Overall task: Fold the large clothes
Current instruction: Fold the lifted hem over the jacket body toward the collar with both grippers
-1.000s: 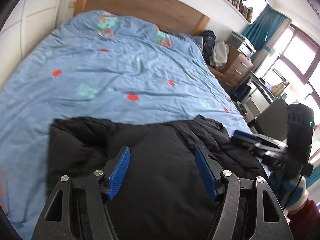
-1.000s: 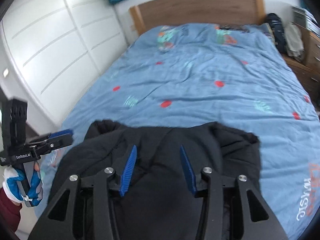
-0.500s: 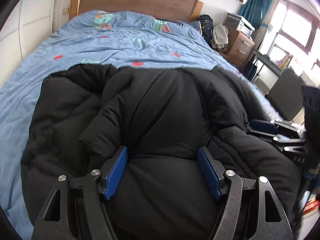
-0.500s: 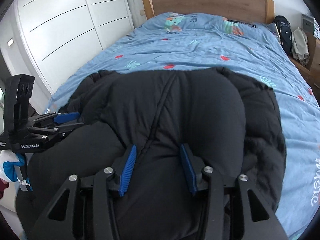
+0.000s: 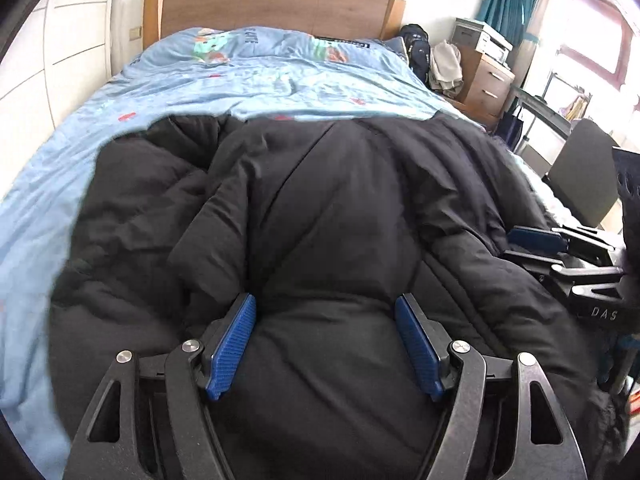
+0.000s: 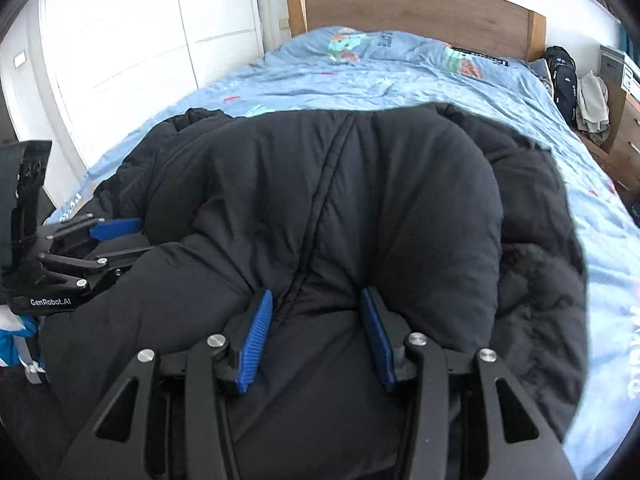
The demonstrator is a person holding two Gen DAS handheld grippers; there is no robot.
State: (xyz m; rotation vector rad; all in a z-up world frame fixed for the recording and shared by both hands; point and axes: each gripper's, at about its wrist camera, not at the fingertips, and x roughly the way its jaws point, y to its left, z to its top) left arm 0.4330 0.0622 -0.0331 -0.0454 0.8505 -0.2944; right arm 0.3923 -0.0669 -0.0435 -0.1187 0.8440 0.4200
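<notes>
A large black puffy jacket (image 5: 320, 208) lies bunched on the near end of the blue bed; it also fills the right wrist view (image 6: 340, 208). My left gripper (image 5: 326, 340) has its blue pads wide apart with a thick fold of the jacket bulging between them. My right gripper (image 6: 316, 336) also has jacket padding between its spread pads. Each gripper shows in the other's view, the right one (image 5: 560, 248) at the jacket's right edge, the left one (image 6: 80, 240) at its left edge.
The blue patterned duvet (image 5: 280, 80) covers the bed up to a wooden headboard (image 5: 272, 4). White wardrobe doors (image 6: 140, 60) stand left of the bed. A wooden dresser (image 5: 484, 80) with clothes and a bag stands to the right, near a window.
Both grippers have dropped low and pushed into the jacket's near edge. The jacket now fills most of both views and bulges between the pads.
</notes>
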